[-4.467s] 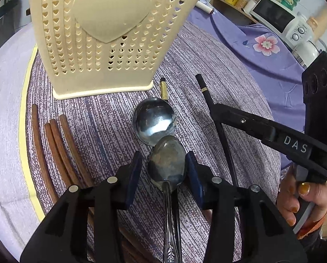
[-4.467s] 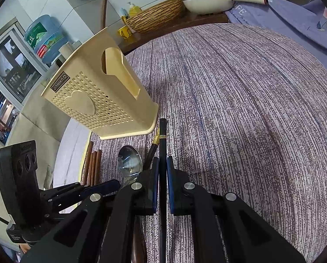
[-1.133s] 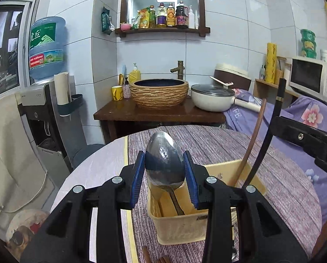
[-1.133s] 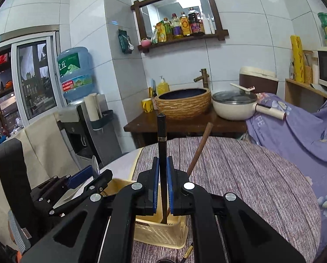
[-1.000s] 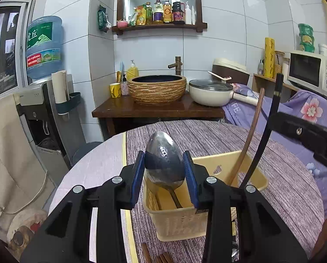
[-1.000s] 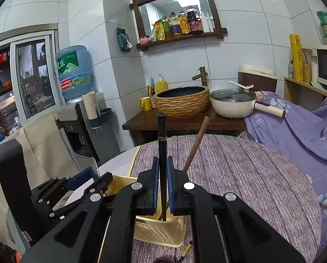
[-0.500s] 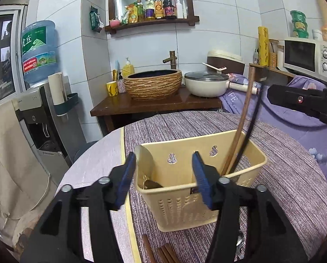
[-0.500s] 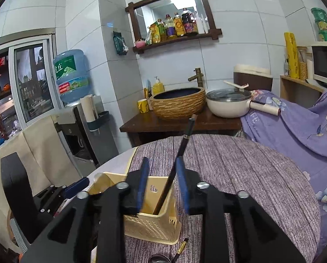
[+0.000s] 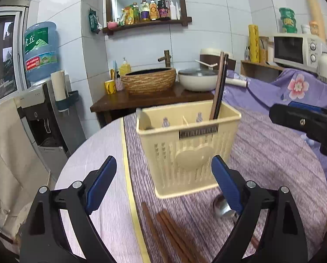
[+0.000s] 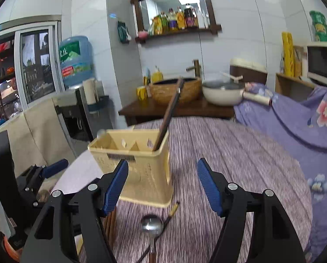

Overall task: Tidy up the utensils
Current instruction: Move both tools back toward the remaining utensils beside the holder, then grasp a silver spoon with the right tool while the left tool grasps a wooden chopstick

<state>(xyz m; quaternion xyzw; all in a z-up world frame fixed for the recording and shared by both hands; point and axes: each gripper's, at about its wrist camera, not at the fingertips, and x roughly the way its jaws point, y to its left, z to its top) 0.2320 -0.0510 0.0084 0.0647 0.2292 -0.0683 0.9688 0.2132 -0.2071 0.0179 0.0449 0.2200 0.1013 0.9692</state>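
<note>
A cream perforated utensil basket (image 9: pixel 192 151) stands on the purple striped cloth; it also shows in the right wrist view (image 10: pixel 139 168). A brown chopstick and a black chopstick (image 9: pixel 218 85) lean in its right compartment, and a spoon bowl (image 9: pixel 142 116) peeks from its left. My left gripper (image 9: pixel 163 182) is open and empty in front of the basket. My right gripper (image 10: pixel 162 186) is open and empty, to the basket's right. A metal spoon (image 10: pixel 151 225) and several brown chopsticks (image 9: pixel 174 234) lie on the cloth. A black chopstick with a gold end (image 10: pixel 172 210) lies by the spoon.
The round table's edge (image 9: pixel 93 153) runs along the left, with a yellow cloth border. A wooden stand with a woven basin (image 9: pixel 149 83) and a white pot (image 9: pixel 197 80) stands behind. A purple flowered cover (image 10: pixel 305 118) lies to the right.
Both grippers let go of their utensils into the basket, opened wide, and pulled back and down from it. The spoon and black chopstick now stand in the basket.
</note>
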